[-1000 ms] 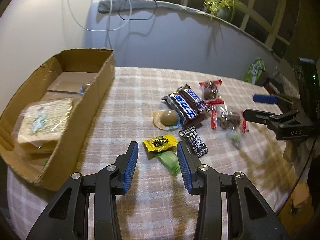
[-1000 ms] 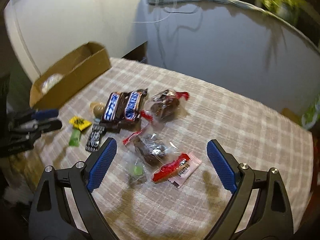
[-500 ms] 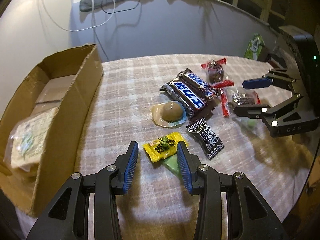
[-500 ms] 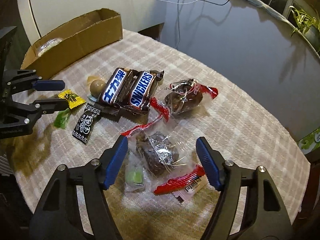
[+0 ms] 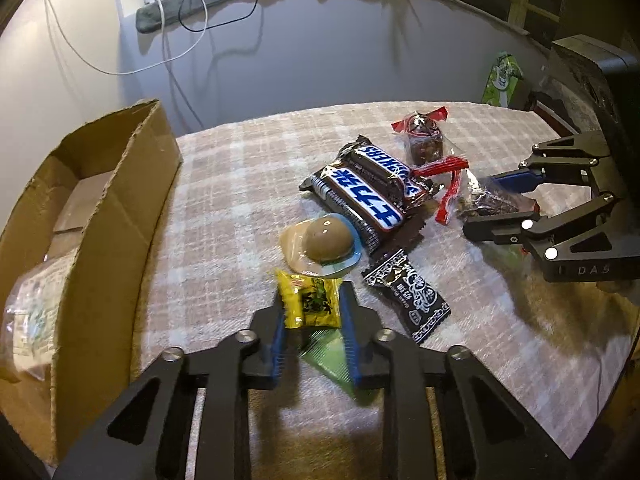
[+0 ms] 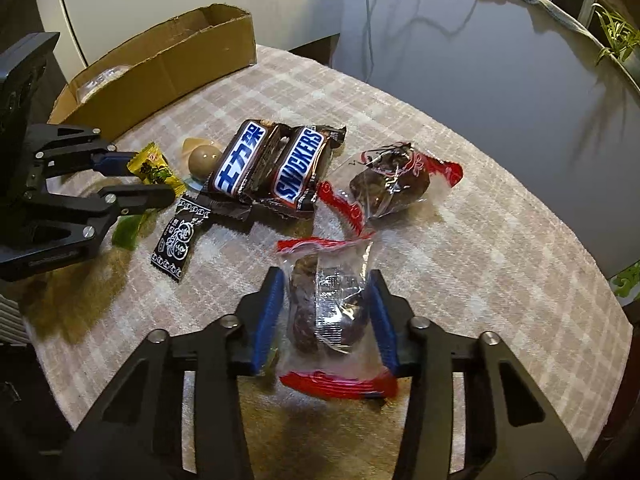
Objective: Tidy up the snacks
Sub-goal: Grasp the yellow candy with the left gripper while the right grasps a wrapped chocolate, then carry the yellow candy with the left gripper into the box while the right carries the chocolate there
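The left gripper (image 5: 312,312) is pinched on the yellow candy (image 5: 310,304), which lies on the tabletop (image 5: 224,208) near the cardboard box (image 5: 120,208), with a green candy (image 5: 328,356) partly under it. The jaws of the right gripper (image 6: 326,316) are closing around a clear bag of dark sweets (image 6: 328,308), whose red-sealed ends stick out in front of and behind the pads; the blue pads appear to be touching the wrapper's sides.

For the step in hand to be done well, the bag should probably be squeezed only until the film is firm, since the loose plastic can slip and the contents may be crushed. Both snacks should be lifted straight up before being carried toward the box, so that the green candy and the neighbouring packets are not dragged along. The yellow candy is gripped across its body, which looks secure; the bag is judged the less certain hold.

Counted on the tabletop: two chocolate bars (image 6: 272,164) side by side, two clear bags of dark sweets including the second bag (image 6: 392,184), one yellow candy, one green candy, one black patterned packet (image 6: 180,236) and one round brown sweet (image 5: 324,236) in a sealed cup. One box is seen, with one wrapped pack (image 5: 28,316) already inside.
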